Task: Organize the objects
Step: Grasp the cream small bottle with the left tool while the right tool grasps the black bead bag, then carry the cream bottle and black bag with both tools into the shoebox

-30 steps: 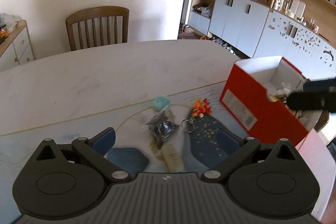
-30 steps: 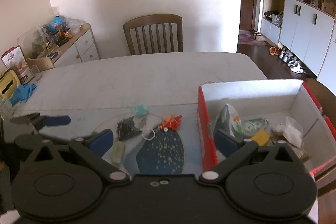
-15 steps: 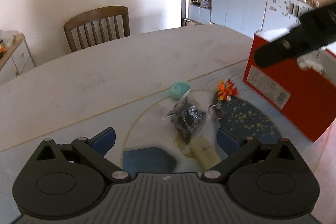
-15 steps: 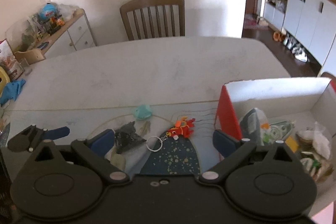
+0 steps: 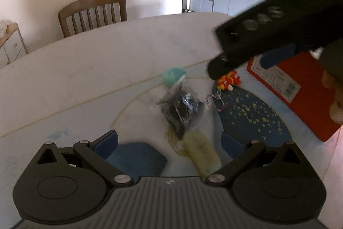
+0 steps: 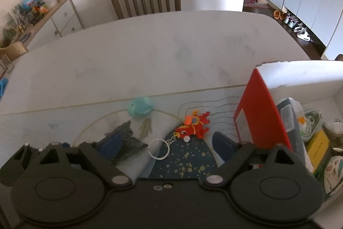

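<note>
Over counter (image 6: 150, 53): right hand-held gripper (image 6: 165, 143) empty, jaws closing toward red keychain (image 6: 193, 126); left hand-held gripper (image 5: 169, 143) spread, empty. Next: pinch keychain, transfer to red box (image 6: 257, 109).

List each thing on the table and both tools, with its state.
Left tool: open, empty.
Right tool: closing, nothing gripped.
Red dragon keychain: lying loose on the mat.
Teal toy: lying on the mat.
Dark packet: lying flat.
Red box: open, holding items.

Red box (image 6: 259, 113) with white inside; red-and-orange dragon keychain (image 6: 193, 125); teal soft toy (image 6: 139, 109); dark-blue, gold-speckled mat (image 6: 188, 164); white marbled counter (image 6: 150, 51).
</note>
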Demonstrator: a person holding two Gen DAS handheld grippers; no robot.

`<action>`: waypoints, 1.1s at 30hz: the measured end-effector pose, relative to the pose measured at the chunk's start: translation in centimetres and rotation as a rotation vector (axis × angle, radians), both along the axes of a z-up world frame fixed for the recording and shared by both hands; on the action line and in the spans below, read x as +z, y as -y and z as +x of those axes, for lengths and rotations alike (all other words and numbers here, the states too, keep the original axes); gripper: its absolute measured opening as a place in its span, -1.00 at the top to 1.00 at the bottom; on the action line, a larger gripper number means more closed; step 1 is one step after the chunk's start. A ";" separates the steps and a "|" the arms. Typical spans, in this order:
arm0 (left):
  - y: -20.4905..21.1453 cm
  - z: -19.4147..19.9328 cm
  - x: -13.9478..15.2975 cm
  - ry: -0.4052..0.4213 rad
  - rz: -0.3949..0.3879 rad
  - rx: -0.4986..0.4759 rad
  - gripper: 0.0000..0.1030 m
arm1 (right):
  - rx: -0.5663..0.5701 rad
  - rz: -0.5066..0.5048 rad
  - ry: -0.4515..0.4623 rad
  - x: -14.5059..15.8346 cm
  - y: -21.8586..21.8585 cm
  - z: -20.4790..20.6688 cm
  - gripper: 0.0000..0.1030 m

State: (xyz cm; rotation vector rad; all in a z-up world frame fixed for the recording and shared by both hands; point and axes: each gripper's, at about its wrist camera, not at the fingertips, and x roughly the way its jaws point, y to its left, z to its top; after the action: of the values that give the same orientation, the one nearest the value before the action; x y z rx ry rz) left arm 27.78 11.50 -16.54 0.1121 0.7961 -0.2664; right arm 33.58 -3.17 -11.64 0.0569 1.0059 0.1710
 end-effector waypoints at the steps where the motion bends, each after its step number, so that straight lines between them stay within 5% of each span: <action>1: 0.3 -0.2 -0.1 -0.001 0.005 0.002 -0.99 | 0.004 0.003 -0.005 -0.2 -0.1 0.1 -0.72; 10: 1.8 -1.3 -1.0 -0.029 0.037 0.088 -0.93 | 0.137 0.007 -0.030 -1.1 -3.5 0.9 -0.68; 16: 2.3 -1.6 -1.1 -0.037 0.021 0.105 -0.64 | 0.199 0.007 -0.065 -2.4 -5.0 2.0 -0.54; 22: 2.7 -1.6 -0.9 -0.030 0.020 0.097 -0.12 | 0.225 -0.004 -0.084 -3.2 -5.8 2.2 -0.44; 29: 2.7 -1.7 -0.7 -0.044 0.017 0.092 0.54 | 0.224 -0.012 -0.091 -3.4 -5.9 2.5 -0.09; 31: 2.7 -1.6 -0.7 -0.050 0.019 0.093 0.57 | 0.225 -0.011 -0.086 -3.2 -5.8 2.2 0.00; 33: 2.6 -1.5 -0.6 -0.057 0.017 0.095 0.58 | 0.227 -0.003 -0.082 -2.8 -5.5 1.9 0.32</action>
State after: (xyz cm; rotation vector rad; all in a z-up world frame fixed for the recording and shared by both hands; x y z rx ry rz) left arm 26.23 8.86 -17.16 0.0827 0.8579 -0.1738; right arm 35.48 2.35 -14.46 -0.0538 1.0937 0.3773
